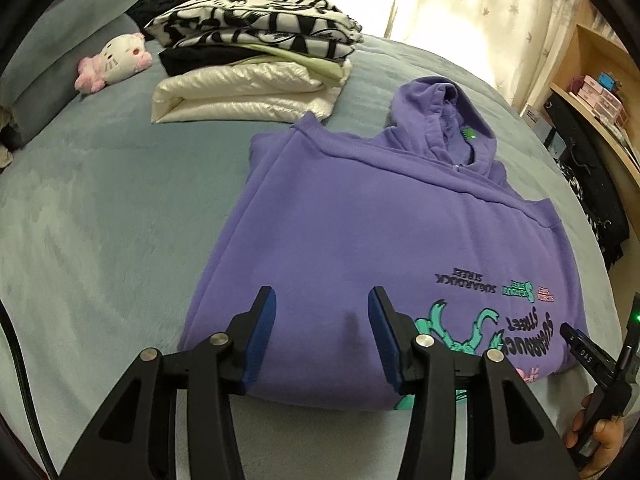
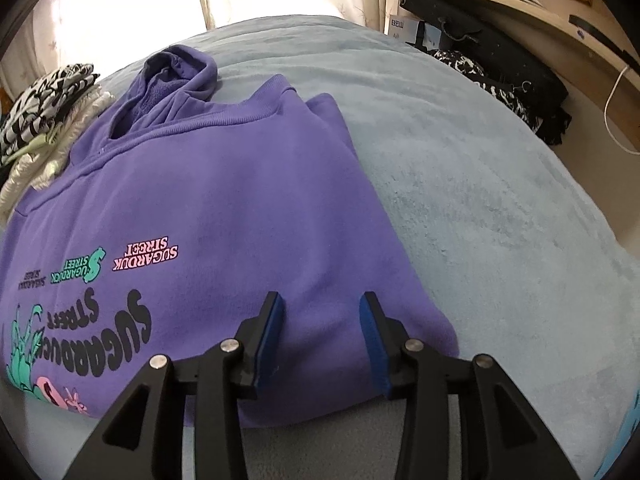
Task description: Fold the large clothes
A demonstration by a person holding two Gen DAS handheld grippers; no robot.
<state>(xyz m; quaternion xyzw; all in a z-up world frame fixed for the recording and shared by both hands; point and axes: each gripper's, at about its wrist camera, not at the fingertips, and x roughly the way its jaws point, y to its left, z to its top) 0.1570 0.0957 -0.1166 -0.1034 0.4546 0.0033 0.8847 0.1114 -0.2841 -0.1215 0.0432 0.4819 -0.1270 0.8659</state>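
Purple hoodie lies folded on the bed, hood at 12 o'clock. Left hand-held gripper over its near hem, jaws partly apart, nothing between the pads. Right hand-held gripper likewise, jaws parted, empty. Stack of folded clothes at 11 o'clock; plush toy beside it.

Open grey-blue fleece bed cover left of the folded purple hoodie; wide bare stretch on its right too. Far left blocked by stack of folded black-white and cream clothes, touching hoodie's corner, plus white-pink plush cat. Right bed edge: wooden shelf unit, black patterned garment.
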